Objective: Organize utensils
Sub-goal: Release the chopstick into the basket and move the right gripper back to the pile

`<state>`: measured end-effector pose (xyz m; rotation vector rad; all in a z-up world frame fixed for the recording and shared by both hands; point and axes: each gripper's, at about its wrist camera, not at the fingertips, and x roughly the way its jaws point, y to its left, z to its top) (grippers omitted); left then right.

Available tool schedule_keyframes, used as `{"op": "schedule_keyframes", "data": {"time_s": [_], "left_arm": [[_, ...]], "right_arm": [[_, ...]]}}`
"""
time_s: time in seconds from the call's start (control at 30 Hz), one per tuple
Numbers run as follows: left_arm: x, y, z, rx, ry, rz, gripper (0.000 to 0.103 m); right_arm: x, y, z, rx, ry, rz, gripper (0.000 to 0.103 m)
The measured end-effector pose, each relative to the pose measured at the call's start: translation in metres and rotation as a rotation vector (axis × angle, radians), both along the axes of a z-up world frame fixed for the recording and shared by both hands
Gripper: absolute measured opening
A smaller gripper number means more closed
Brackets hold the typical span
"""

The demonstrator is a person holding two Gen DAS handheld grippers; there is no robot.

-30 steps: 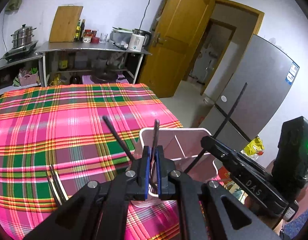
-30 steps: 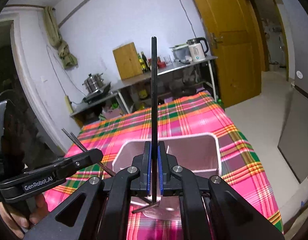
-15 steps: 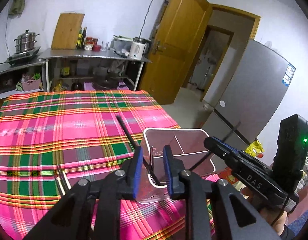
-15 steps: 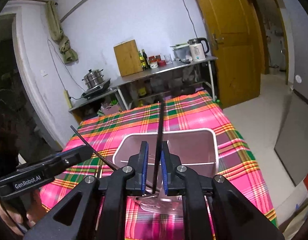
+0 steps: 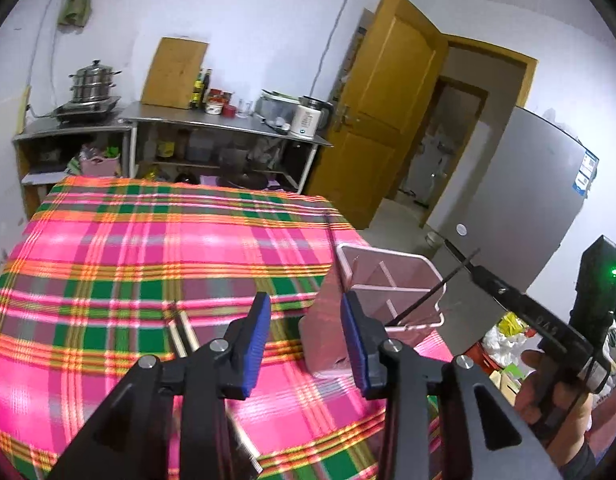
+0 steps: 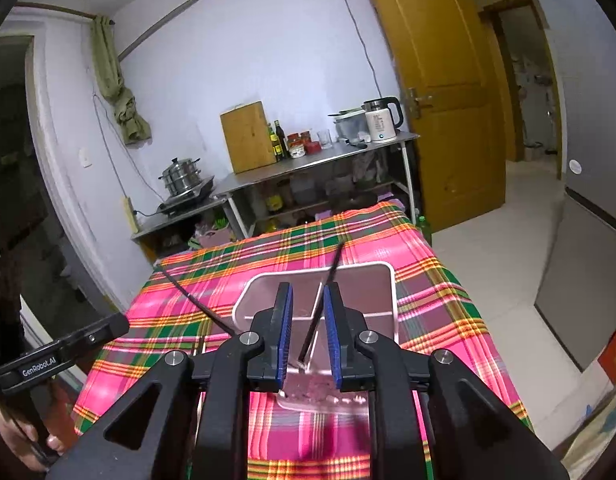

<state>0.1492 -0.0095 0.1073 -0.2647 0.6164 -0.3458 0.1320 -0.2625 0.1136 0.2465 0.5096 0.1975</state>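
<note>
— What is shown at the plaid-covered surface (image 5: 148,248)?

— A clear divided utensil holder (image 6: 381,280) is seen standing near the cloth's right edge. The right tool (image 6: 308,332) is held just over it, jaws opening, with a black chopstick (image 6: 319,304) leaning loose between the pads, its lower end down in the holder.

— And the left tool (image 5: 304,336)?

— Its jaws are opening too, with nothing between them. It is held beside the holder; a pair of chopsticks (image 5: 182,330) is left lying on the cloth just ahead.
</note>
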Motion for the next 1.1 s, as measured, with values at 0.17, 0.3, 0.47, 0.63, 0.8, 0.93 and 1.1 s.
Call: {"op": "schedule_keyframes", "data": {"time_s": [0.17, 0.3, 0.47, 0.63, 0.8, 0.93, 1.1], "left_arm": [[-0.016, 0.021, -0.019, 0.003, 0.028, 0.049, 0.038], [-0.024, 0.031, -0.040, -0.004, 0.074, 0.077, 0.038], [-0.037, 0.038, -0.068, 0.002, 0.135, 0.102, 0.038], [-0.043, 0.043, -0.091, 0.007, 0.185, 0.125, 0.037], [-0.038, 0.043, -0.112, 0.029, 0.237, 0.141, 0.036], [-0.028, 0.042, -0.127, 0.047, 0.265, 0.149, 0.036], [-0.008, 0.037, -0.140, 0.076, 0.286, 0.151, 0.036]], "right_arm": [[-0.014, 0.007, -0.009, 0.005, 0.012, 0.028, 0.016], [-0.023, 0.023, -0.022, -0.004, 0.039, 0.084, 0.016], [-0.032, 0.043, -0.041, -0.014, 0.077, 0.146, 0.016], [-0.037, 0.060, -0.062, -0.014, 0.129, 0.200, 0.016], [-0.039, 0.084, -0.081, -0.043, 0.171, 0.264, 0.016], [-0.038, 0.094, -0.091, -0.052, 0.193, 0.292, 0.016], [-0.032, 0.100, -0.100, -0.058, 0.217, 0.308, 0.016]]}}
